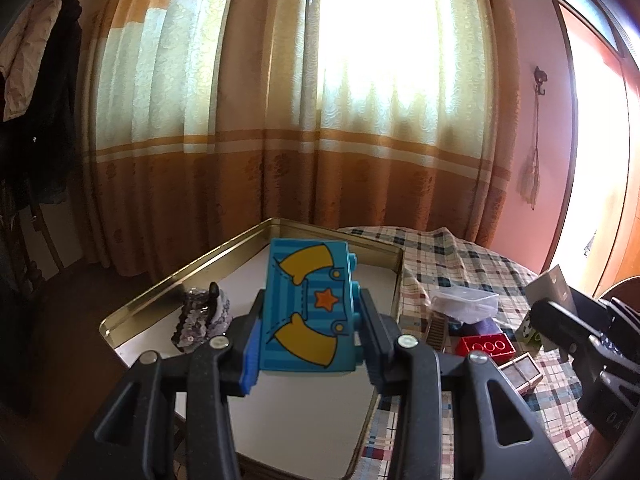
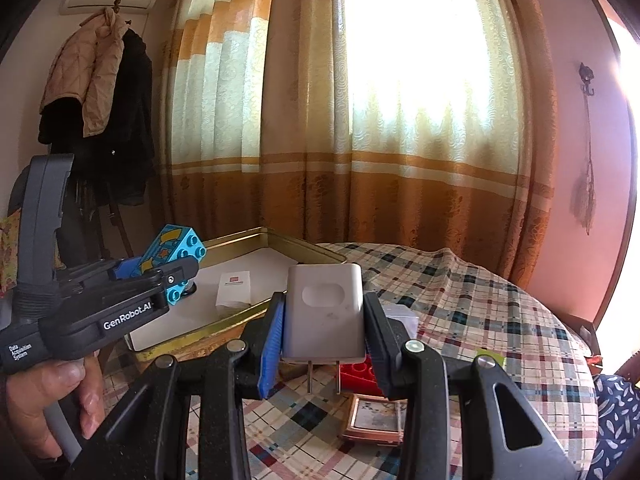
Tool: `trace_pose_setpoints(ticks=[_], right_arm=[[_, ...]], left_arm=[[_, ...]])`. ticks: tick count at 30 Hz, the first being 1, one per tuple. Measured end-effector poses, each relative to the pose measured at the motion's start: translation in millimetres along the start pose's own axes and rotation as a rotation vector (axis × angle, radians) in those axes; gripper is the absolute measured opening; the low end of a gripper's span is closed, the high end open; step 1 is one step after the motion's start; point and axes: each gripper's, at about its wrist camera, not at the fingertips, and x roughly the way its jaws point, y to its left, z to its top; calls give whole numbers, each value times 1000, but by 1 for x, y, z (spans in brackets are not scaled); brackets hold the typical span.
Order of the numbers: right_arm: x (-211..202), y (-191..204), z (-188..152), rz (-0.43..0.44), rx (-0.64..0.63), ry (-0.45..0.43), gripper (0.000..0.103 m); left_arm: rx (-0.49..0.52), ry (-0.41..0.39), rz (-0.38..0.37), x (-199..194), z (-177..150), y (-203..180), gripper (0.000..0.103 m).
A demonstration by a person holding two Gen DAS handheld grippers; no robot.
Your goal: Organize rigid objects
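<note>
Left wrist view: left gripper (image 1: 310,344) clamped on blue brick (image 1: 308,306), printed face toward camera, held raised above gold tin (image 1: 168,294). In tin: sequined item (image 1: 202,318) near its left rim, rest of floor bare here. On checkered cloth (image 1: 440,252) right of tin: red brick (image 1: 486,347), clear plastic box (image 1: 466,302), small framed box (image 1: 520,372). Right gripper body at right edge, its jaws hidden from here. Right wrist view: right gripper (image 2: 324,340) closed on white charger (image 2: 325,314), prongs pointing down, held above cloth with red brick (image 2: 358,378) and framed box (image 2: 374,422) beneath. Tin (image 2: 304,246) to the left, small white box (image 2: 234,288) inside it. Left gripper (image 2: 176,276) with blue brick (image 2: 174,258) over tin's near-left part. Step, by judgement: both items picked, transport to tin in progress, roughly midway through sorting. Next move calls for lowering brick onto bare tin floor clear of sequined item and white box, then releasing; charger needs carrying left over tin rim, prongs kept off the rim.
</note>
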Motion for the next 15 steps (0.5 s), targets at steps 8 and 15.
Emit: trace_pose_setpoints(ticks=[8, 15], right_arm=[[13, 11, 1, 22, -5, 29, 41], [26, 10, 5, 40, 6, 60, 41]], left_arm=[[-19, 8, 22, 4, 1, 12, 41], [-23, 30, 30, 10, 2, 19, 41]])
